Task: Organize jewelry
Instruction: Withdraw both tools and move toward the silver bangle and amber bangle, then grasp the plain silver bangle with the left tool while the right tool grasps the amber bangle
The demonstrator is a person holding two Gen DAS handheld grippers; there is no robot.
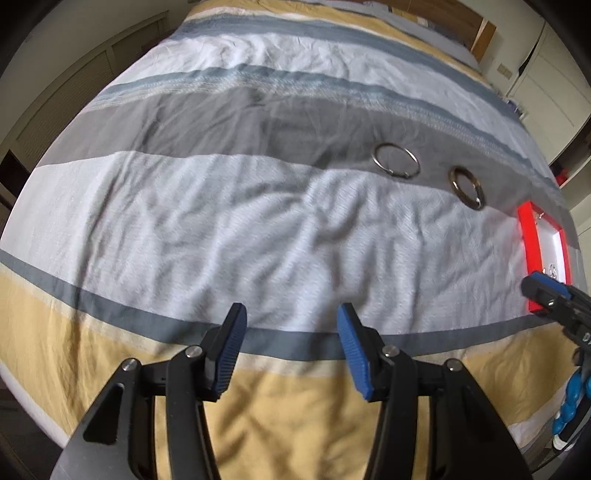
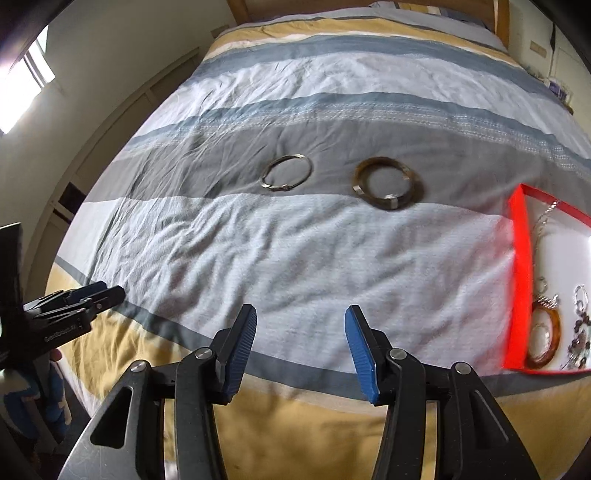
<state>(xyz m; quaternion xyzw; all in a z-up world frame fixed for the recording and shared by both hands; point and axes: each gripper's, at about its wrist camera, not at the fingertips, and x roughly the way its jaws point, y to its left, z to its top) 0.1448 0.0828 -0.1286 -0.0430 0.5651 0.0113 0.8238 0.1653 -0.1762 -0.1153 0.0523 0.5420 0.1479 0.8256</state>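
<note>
Two bangles lie on the striped bedspread: a thin silver bangle [image 1: 397, 161] [image 2: 287, 173] and, to its right, a thicker dark bronze bangle [image 1: 467, 188] [image 2: 387, 183]. A red box [image 1: 532, 247] [image 2: 519, 273] with a white inside rests at the right edge of the bed; it holds an amber bangle [image 2: 543, 338], a chain and several small pieces. My left gripper [image 1: 291, 314] stands open over the near part of the bed with nothing between its fingers. My right gripper [image 2: 301, 315] [image 1: 550, 295] is open and empty too, well short of both bangles.
The bed [image 1: 221, 221] has a wrinkled cover in white, grey, blue and yellow stripes. Louvred cupboard doors [image 1: 74, 96] run along the left wall. A wooden headboard [image 2: 502, 18] stands at the far end. A blue-and-white sleeve [image 1: 569, 406] shows at the right.
</note>
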